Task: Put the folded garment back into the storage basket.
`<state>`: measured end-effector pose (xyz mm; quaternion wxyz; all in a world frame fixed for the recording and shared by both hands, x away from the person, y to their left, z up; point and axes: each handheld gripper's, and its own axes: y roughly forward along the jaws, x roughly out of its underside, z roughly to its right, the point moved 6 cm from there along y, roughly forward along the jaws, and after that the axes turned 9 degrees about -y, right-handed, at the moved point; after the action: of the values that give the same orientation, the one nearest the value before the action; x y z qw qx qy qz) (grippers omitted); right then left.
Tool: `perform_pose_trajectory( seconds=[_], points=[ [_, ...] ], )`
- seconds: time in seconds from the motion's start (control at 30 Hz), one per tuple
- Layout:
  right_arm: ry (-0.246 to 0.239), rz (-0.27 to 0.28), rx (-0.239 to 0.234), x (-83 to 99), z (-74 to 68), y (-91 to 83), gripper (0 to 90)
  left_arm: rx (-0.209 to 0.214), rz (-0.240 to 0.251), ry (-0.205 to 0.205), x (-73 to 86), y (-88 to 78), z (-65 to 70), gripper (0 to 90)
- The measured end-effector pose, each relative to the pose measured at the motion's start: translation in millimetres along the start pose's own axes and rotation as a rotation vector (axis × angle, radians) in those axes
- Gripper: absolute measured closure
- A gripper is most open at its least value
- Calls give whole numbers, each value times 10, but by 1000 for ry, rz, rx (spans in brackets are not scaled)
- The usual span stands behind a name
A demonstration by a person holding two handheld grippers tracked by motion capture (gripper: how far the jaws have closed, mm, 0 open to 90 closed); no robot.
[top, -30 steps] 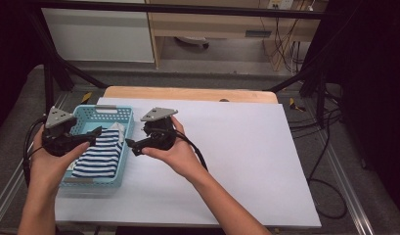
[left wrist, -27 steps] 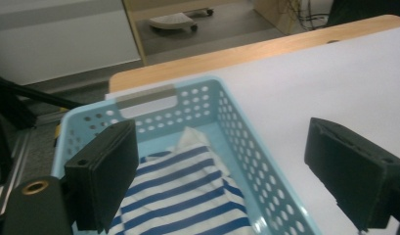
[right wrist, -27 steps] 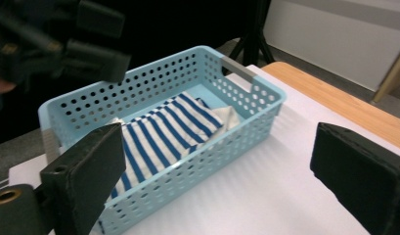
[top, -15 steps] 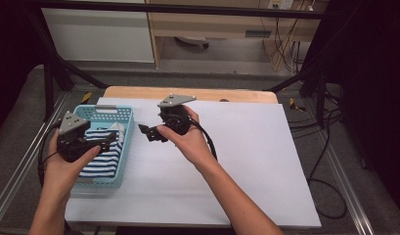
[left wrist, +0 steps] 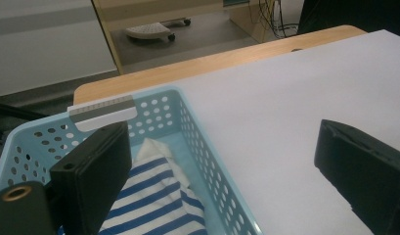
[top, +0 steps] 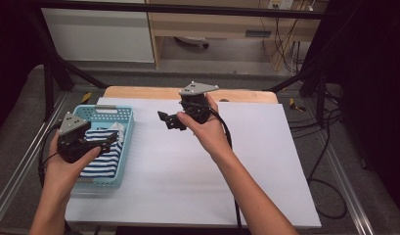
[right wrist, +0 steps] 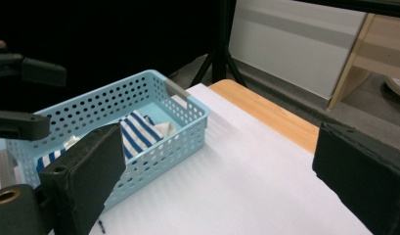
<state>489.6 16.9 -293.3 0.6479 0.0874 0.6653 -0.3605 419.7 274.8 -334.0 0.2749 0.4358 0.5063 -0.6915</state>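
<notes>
Both grippers stand spread and empty: the left gripper (top: 107, 142), jaws just opened, hangs over the folded blue-and-white striped cloth (top: 102, 159) lying in the perforated light-blue plastic basket (top: 125, 142); the right gripper (top: 164, 120) hovers above the smooth white tabletop (top: 188, 181).

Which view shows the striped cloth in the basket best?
High view: the blue-and-white striped cloth lies almost whole inside the light blue basket, partly behind the left tool. Left gripper view crops it at the bottom edge. Right gripper view shows it farther off, half hidden by the basket wall.
</notes>
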Motion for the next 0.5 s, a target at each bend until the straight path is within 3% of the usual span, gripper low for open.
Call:
perform_pose_trajectory(
  seconds=[0.33, 0.5],
  points=[
    [17, 28, 67, 13, 242, -154, 58, 4, 3, -14, 9, -17, -37, 57],
    [31, 18, 103, 44, 366, -239, 74, 41, 5, -48, 15, -24, -36, 57]
  ],
)
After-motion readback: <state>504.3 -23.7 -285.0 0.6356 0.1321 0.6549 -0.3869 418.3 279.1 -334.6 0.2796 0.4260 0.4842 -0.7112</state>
